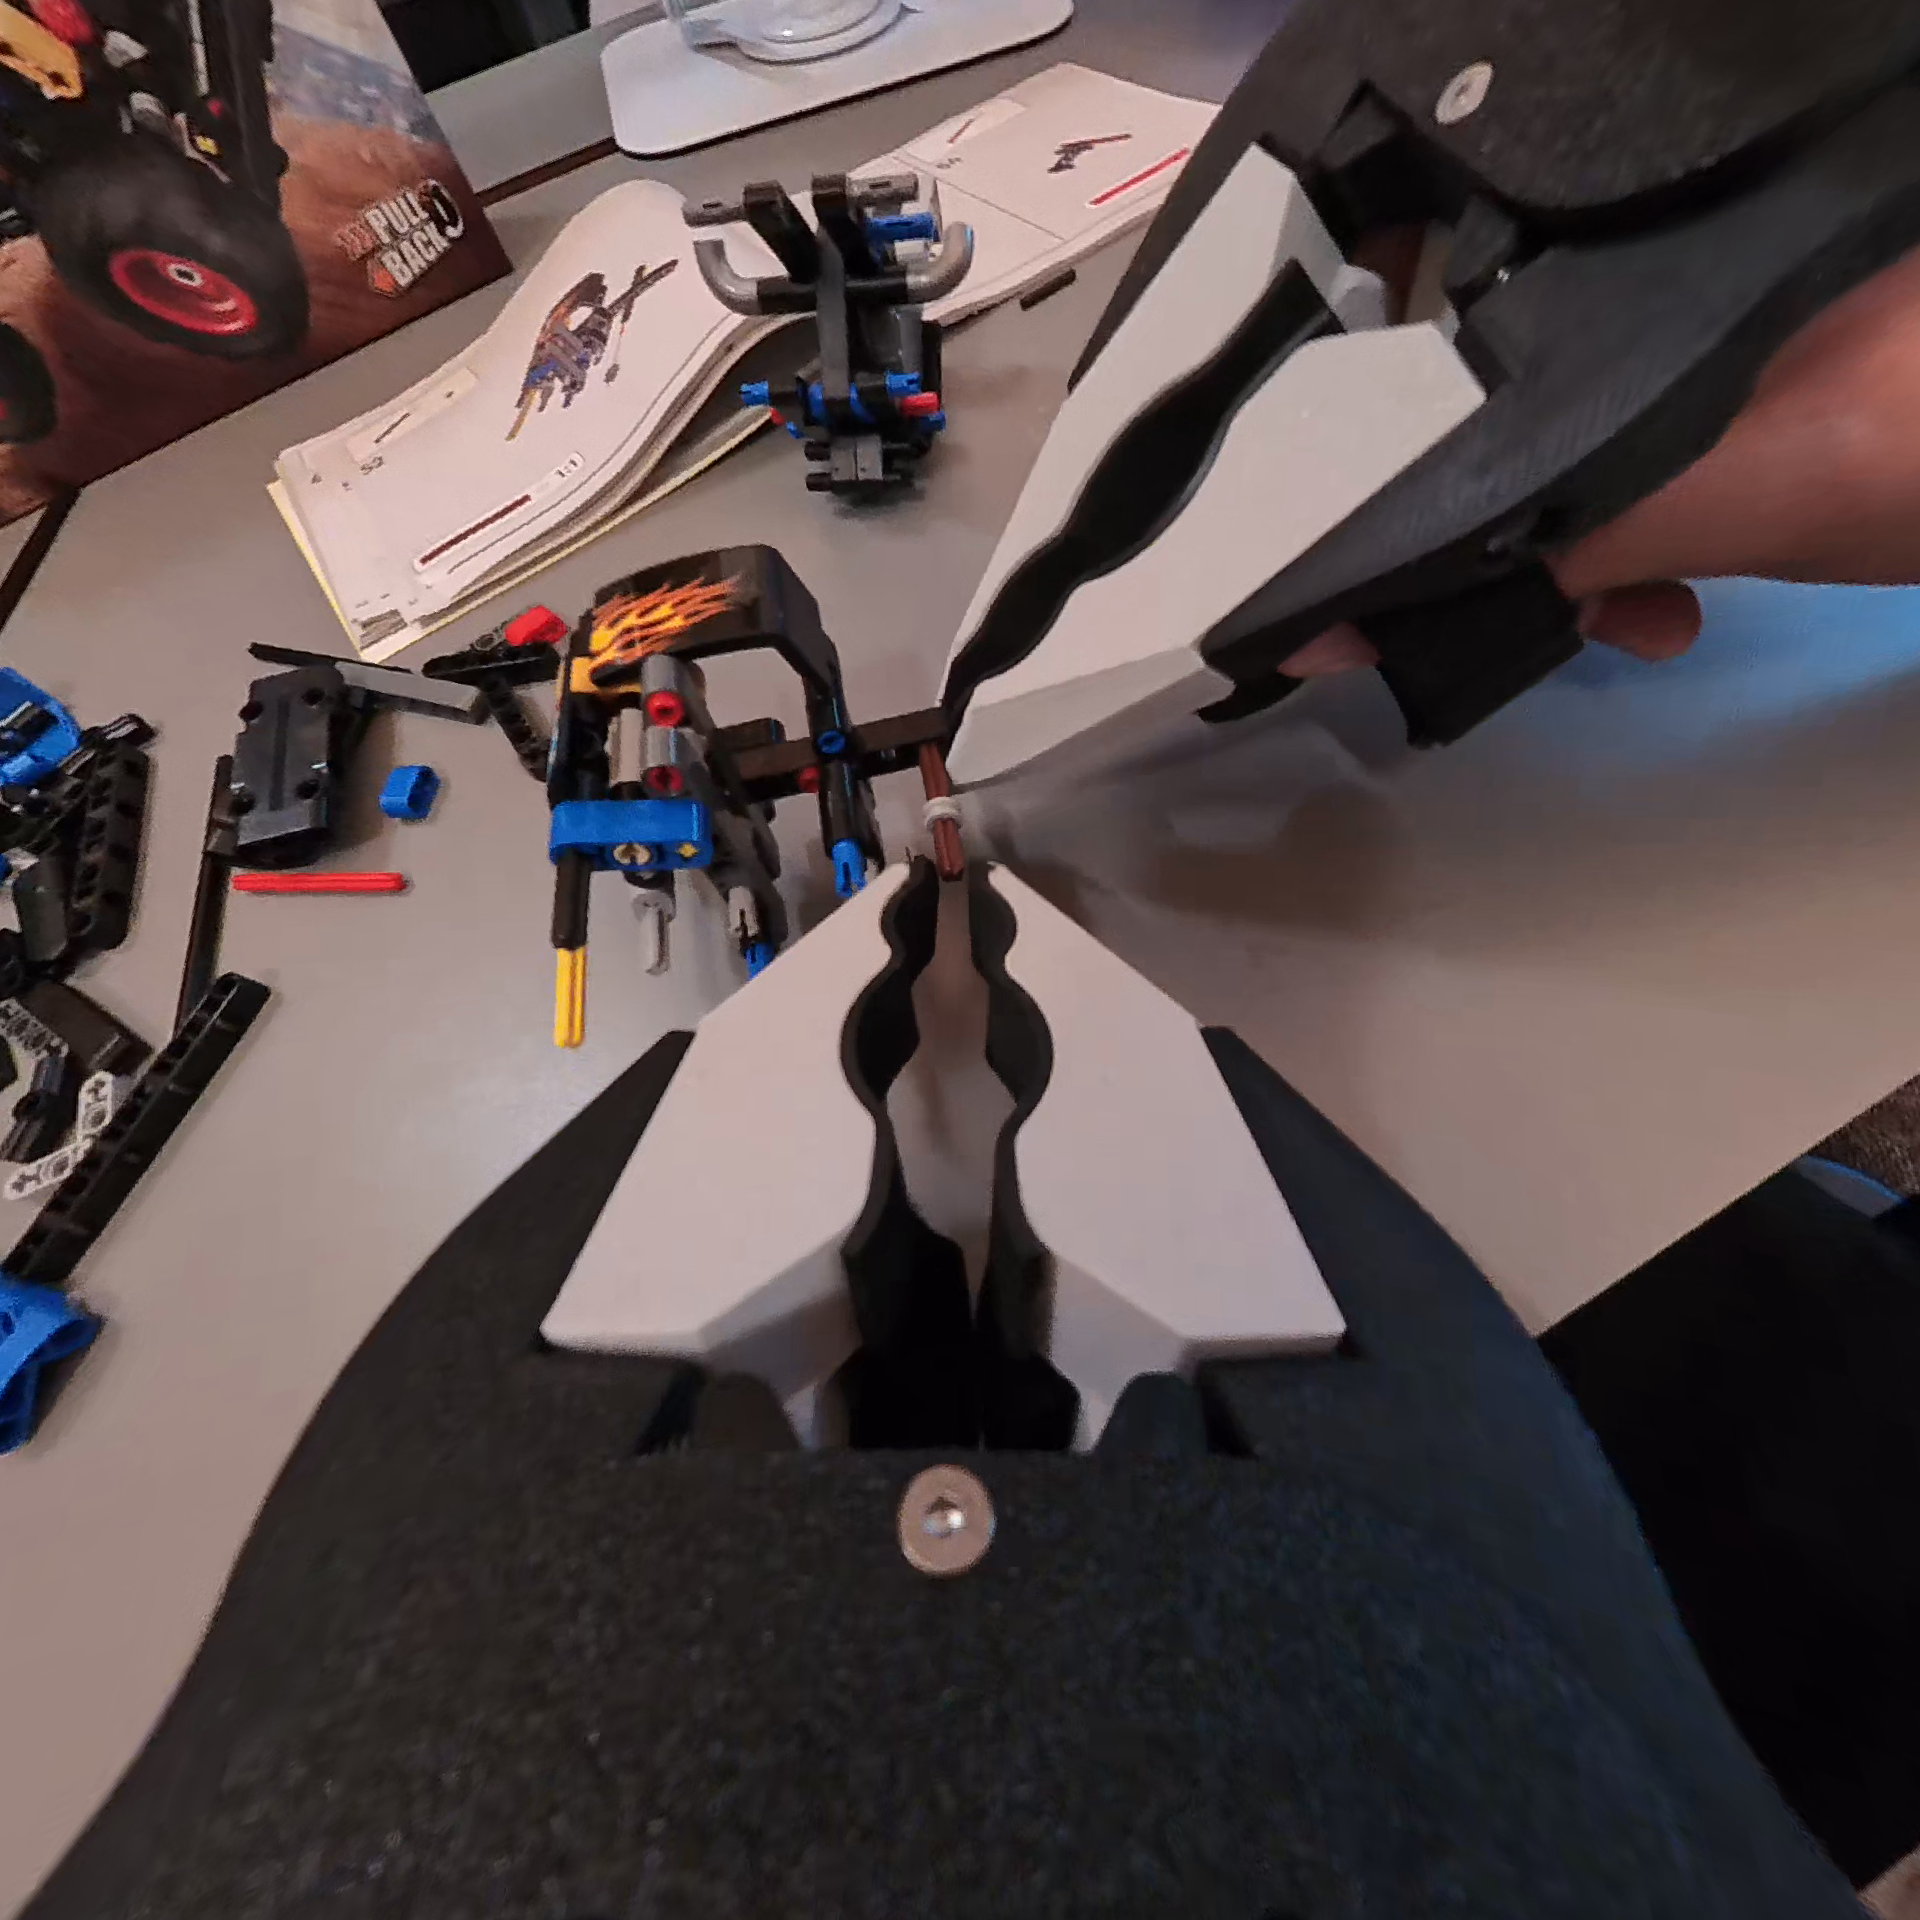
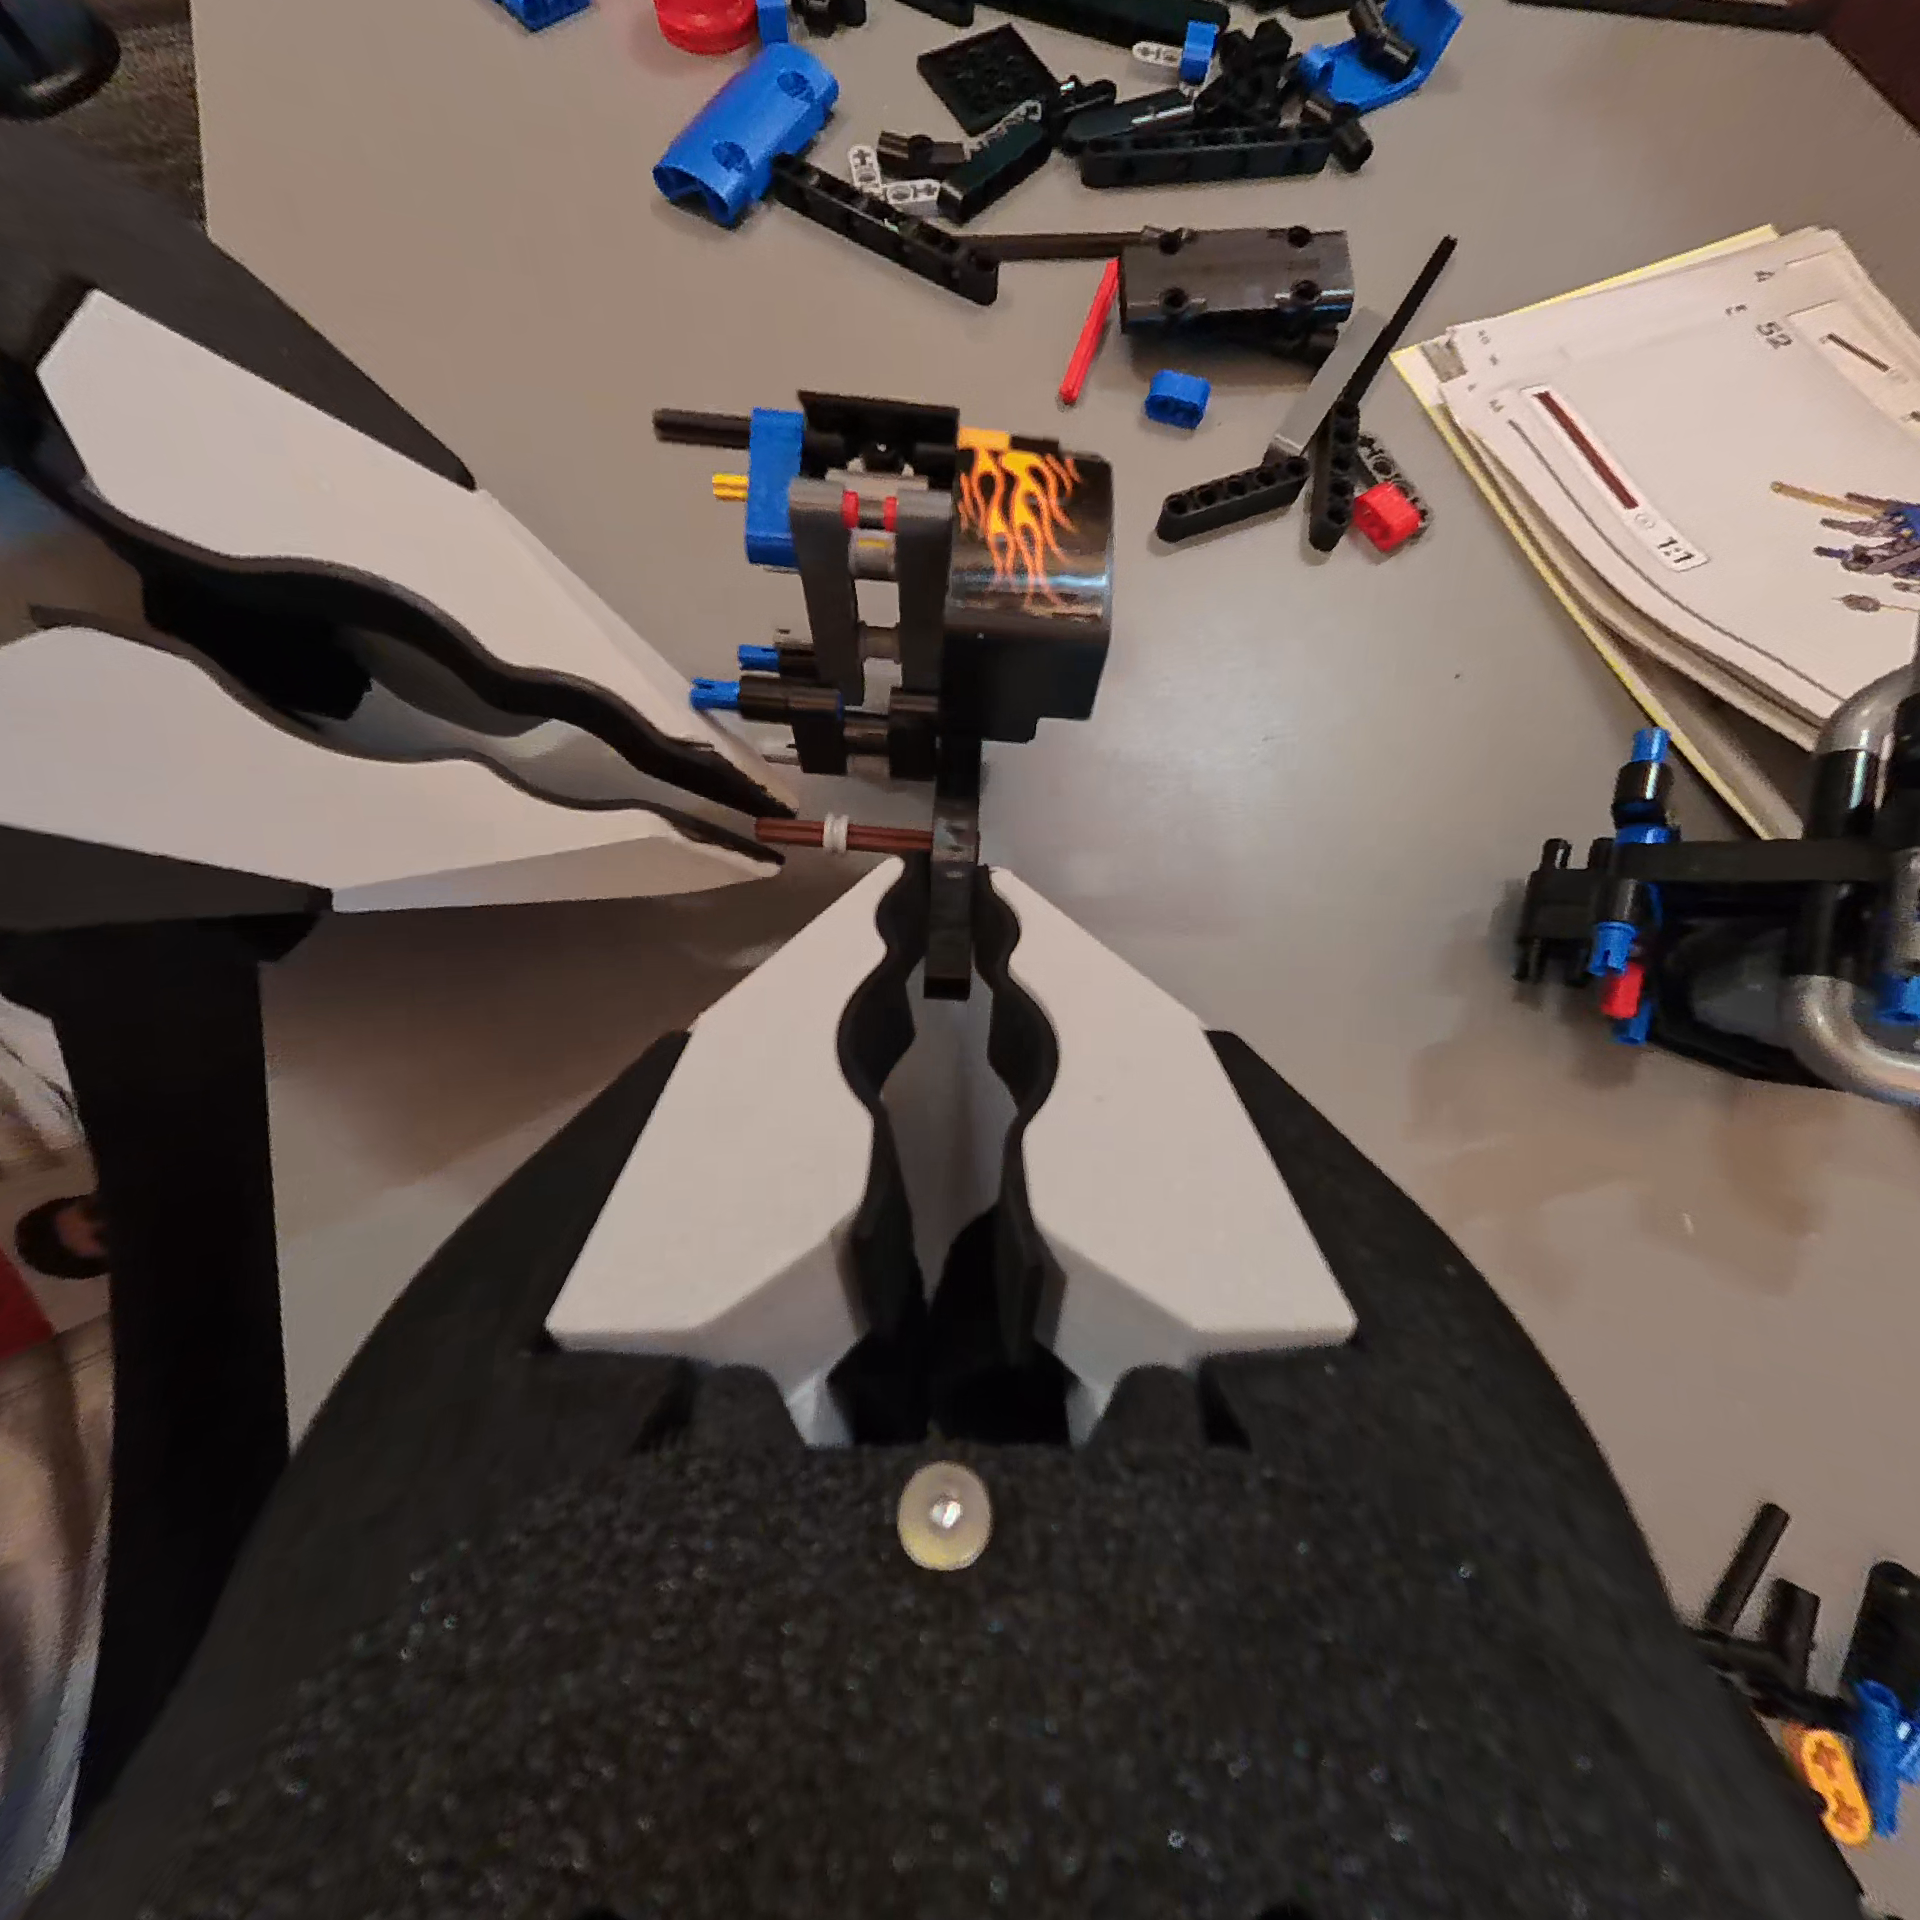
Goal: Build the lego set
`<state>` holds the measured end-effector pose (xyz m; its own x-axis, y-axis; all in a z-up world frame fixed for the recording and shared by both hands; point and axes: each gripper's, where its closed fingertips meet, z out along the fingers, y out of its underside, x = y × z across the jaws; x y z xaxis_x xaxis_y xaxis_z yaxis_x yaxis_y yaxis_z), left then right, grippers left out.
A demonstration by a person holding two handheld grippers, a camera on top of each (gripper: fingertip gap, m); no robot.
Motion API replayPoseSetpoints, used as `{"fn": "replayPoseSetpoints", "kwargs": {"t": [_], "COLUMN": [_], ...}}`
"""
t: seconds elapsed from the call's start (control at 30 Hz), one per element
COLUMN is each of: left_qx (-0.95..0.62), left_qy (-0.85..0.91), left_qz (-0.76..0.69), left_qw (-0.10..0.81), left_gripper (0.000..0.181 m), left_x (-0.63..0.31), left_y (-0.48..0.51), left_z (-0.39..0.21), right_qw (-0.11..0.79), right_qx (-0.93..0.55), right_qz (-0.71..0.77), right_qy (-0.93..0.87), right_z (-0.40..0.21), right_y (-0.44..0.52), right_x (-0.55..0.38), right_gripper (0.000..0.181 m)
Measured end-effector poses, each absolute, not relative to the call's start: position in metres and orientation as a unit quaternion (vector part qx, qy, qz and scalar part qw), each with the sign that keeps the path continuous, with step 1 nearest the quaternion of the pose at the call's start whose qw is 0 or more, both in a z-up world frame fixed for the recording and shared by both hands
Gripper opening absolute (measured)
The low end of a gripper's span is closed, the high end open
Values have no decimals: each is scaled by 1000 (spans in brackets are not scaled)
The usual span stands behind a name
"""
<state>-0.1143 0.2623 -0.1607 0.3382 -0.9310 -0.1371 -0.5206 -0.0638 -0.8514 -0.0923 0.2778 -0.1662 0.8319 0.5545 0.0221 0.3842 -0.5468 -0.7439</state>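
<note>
Two black-and-grey hand-held grippers meet at one flame-decorated black Lego assembly [image 2: 940, 582] above the grey table [image 2: 1299, 1143]. One thin brown axle [image 2: 842, 833] with a single white ring juts sideways from that assembly's black beam [image 2: 951, 914]. The right gripper [image 2: 948, 883] is nearly closed, its tips pinching the beam. The left gripper [image 1: 940, 883] is likewise almost closed, clamping the axle's free end. Beyond the assembly lie one open instruction booklet [image 1: 540, 416], one second black-and-blue sub-build [image 1: 852, 343], one red rod [image 1: 317, 883] and one small blue connector [image 1: 408, 792].
</note>
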Motion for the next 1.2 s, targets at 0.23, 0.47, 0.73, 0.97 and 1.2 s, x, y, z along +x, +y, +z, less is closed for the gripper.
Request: {"fn": "replayPoseSetpoints", "kwargs": {"t": [0.23,0.47,0.73,0.97,1.2], "left_qx": [-690,-689,-686,-691,-697], "left_qy": [528,531,539,532,532], "left_qz": [-211,-203,-193,-204,-208], "left_qw": [449,450,449,444,433], "left_gripper": [2,1,1,1,1], "left_x": [-115,-119,-118,-120,-122], "left_y": [263,268,266,267,268], "left_z": [-162,-164,-166,-166,-168], "right_qw": [383,371,363,383,412], "right_qx": [-877,-862,-852,-848,-852], "right_qz": [154,258,319,296,208], "right_qy": [-245,-227,-200,-217,-246], "right_z": [-168,-169,-166,-164,-168], "right_y": [275,270,271,273,281], "right_x": [-96,-104,-110,-111,-104], "right_gripper": [7,19,24,23,40]}}
